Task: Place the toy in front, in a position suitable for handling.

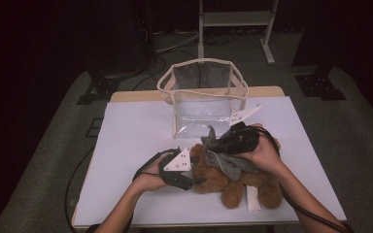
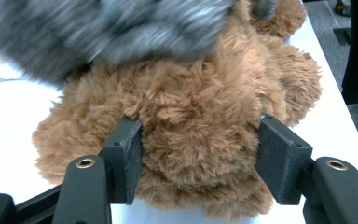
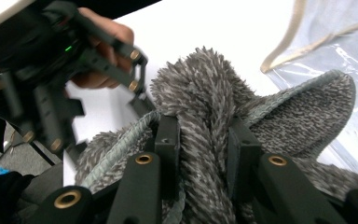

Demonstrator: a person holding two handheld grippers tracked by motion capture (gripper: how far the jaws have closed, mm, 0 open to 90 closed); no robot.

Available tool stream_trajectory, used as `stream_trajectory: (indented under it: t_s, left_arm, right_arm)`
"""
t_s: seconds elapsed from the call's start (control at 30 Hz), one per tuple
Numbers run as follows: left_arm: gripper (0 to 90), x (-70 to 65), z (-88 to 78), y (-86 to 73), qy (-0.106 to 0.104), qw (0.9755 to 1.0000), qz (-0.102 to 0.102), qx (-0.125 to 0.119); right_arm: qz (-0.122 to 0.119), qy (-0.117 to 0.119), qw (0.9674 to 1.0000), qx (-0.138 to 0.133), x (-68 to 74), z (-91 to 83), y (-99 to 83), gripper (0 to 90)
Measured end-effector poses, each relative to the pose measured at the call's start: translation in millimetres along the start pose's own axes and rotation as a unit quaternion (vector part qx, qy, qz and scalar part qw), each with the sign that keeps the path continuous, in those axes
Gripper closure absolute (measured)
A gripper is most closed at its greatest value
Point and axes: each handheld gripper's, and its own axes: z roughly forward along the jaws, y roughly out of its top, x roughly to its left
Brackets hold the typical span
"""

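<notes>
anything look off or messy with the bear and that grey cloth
Nothing is spilled or damaged. The brown teddy bear lies flat on the white table, with the grey cloth bunched over it. The right gripper pinches a fold of the cloth; the left gripper clamps the bear's fur. The clear bag stands upright behind them.

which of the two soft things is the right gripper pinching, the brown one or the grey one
The grey fuzzy cloth. The right gripper pinches a fold of it, while the brown plush teddy bear under it sits squeezed in the left gripper.
</notes>
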Motion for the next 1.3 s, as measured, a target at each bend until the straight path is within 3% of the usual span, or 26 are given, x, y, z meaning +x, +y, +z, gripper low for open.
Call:
stream_trajectory:
  t_s: [0.2, 0.3, 0.43, 0.63, 0.77, 0.93, 1.13, 1.3]
  left_arm:
    - [38.9, 7.0, 1.0, -2.4, 0.013, 0.9996, -0.022, -0.008]
    - [37.9, 10.7, 0.6, -4.2, 0.027, 0.9989, -0.036, -0.016]
    - [37.8, 13.9, -0.4, -4.2, 0.036, 0.9984, -0.04, -0.019]
    - [36.8, 15.4, -6.6, -5.2, 0.043, 0.9982, -0.039, -0.017]
    - [37.3, 16.4, -9.1, -12.4, 0.036, 0.9984, -0.044, -0.008]
    - [44.3, 17.2, -4.0, -13.3, 0.051, 0.9978, -0.042, -0.008]
    - [47.6, 18.0, -0.1, -8.9, 0.062, 0.9969, -0.045, -0.016]
    - [47.8, 21.0, 1.6, -8.4, 0.068, 0.9958, -0.057, -0.023]
  right_arm:
    - [-0.003, -0.015, 0.9998, -0.012, 11.5, -19.2, -17.7, 69.7]
    - [-0.028, -0.03, 0.9991, -0.012, 27.0, -24.3, -24.7, 69.8]
    - [-0.042, -0.037, 0.9983, -0.015, 35.4, -22.0, -25.7, 69.7]
    - [-0.034, -0.044, 0.9982, -0.022, 19.7, -11.0, -21.5, 69.9]
    - [-0.027, -0.058, 0.9976, -0.026, 10.1, -9.2, -17.4, 69.9]
    - [-0.022, -0.057, 0.9976, -0.033, 5.4, -8.6, -16.9, 69.8]
    - [-0.036, -0.043, 0.9972, -0.05, 18.1, -9.9, -13.4, 69.9]
    - [-0.06, -0.025, 0.9969, -0.045, 29.4, 13.6, -7.3, 69.8]
